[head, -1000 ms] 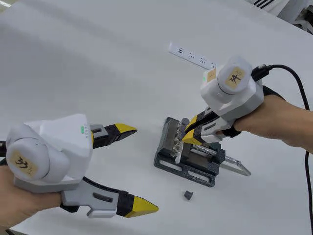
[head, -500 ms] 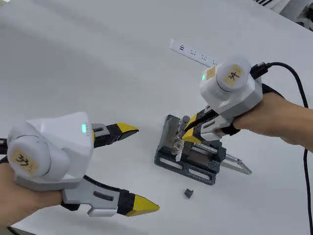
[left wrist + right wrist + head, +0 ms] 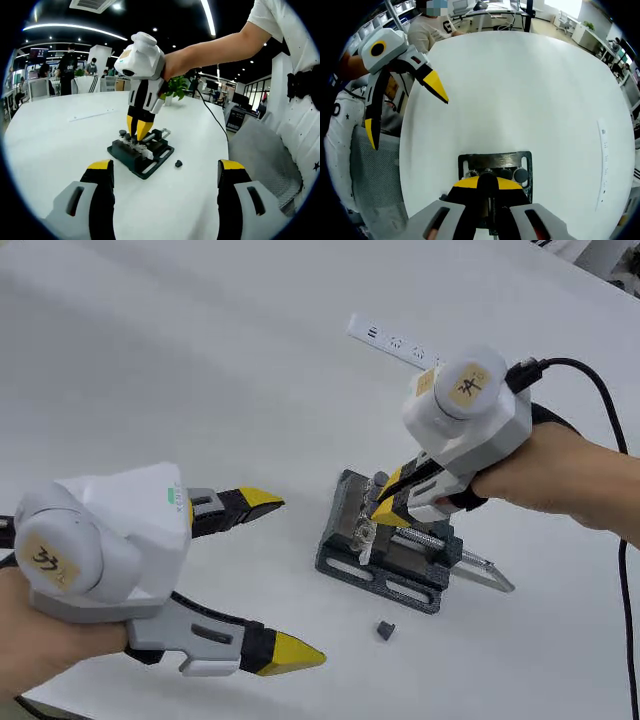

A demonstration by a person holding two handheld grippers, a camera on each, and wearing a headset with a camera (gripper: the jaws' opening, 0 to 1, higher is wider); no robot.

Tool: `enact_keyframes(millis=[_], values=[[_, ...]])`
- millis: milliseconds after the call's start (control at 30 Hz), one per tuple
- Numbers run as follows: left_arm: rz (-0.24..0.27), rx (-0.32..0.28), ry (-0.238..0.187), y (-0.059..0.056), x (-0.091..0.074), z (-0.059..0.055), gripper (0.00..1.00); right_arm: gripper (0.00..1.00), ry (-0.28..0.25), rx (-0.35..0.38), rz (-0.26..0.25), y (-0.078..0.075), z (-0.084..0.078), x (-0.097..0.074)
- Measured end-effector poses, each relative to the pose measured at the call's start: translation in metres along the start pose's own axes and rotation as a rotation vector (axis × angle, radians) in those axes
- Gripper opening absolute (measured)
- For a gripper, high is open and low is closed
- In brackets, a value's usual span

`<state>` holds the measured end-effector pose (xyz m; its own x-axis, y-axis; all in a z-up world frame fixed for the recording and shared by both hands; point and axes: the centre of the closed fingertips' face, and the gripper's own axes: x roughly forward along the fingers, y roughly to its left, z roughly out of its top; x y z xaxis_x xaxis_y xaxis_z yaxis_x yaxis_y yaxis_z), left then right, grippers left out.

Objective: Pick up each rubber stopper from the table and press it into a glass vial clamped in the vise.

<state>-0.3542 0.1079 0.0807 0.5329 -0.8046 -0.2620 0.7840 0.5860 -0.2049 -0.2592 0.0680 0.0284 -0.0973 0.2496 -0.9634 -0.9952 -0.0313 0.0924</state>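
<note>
The right gripper [image 3: 383,508] has its jaws drawn together, tips down on the vials [image 3: 362,533] in the vise [image 3: 345,573]; I'd press straight down, no sideways lean. The left gripper [image 3: 296,580] hangs wide open, one loose stopper [image 3: 385,630] lying just past its nearer jaw

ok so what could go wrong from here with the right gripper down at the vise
The right gripper, tips shut, is down among the glass vials in the vise: an off-centre push could crack one. The vise looks unbolted and the open left gripper hovers apart from it, so it may slide.
</note>
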Motion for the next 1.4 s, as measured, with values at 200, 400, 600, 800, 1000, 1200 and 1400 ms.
enact_keyframes(millis=[200,400,600,800,1000,1200,1400], values=[[0.001,-0.004,-0.004,0.0003,0.0010,0.0010,0.84,0.04,0.009,0.019,-0.003,-0.0014,0.0006,0.0013],[-0.001,-0.004,-0.005,0.0015,0.0020,0.0007,0.84,0.03,0.029,0.014,-0.027,-0.0009,0.0014,0.0020],[-0.006,0.000,-0.007,0.0013,0.0029,0.0019,0.83,0.05,0.045,-0.007,-0.039,-0.0026,0.0016,0.0020],[0.001,-0.002,-0.002,0.0046,-0.0015,0.0001,0.83,0.06,0.038,-0.026,-0.034,-0.0016,0.0021,0.0018],[-0.002,-0.003,0.001,0.0037,-0.0011,-0.0005,0.82,0.07,0.024,-0.019,-0.035,-0.0018,0.0014,0.0012],[-0.008,-0.004,-0.002,0.0013,0.0016,0.0019,0.81,0.08,0.014,-0.016,-0.033,-0.0009,0.0011,0.0010],[-0.007,-0.003,-0.003,0.0003,0.0023,0.0032,0.81,0.09,0.005,-0.010,-0.037,-0.0003,0.0000,0.0010]])
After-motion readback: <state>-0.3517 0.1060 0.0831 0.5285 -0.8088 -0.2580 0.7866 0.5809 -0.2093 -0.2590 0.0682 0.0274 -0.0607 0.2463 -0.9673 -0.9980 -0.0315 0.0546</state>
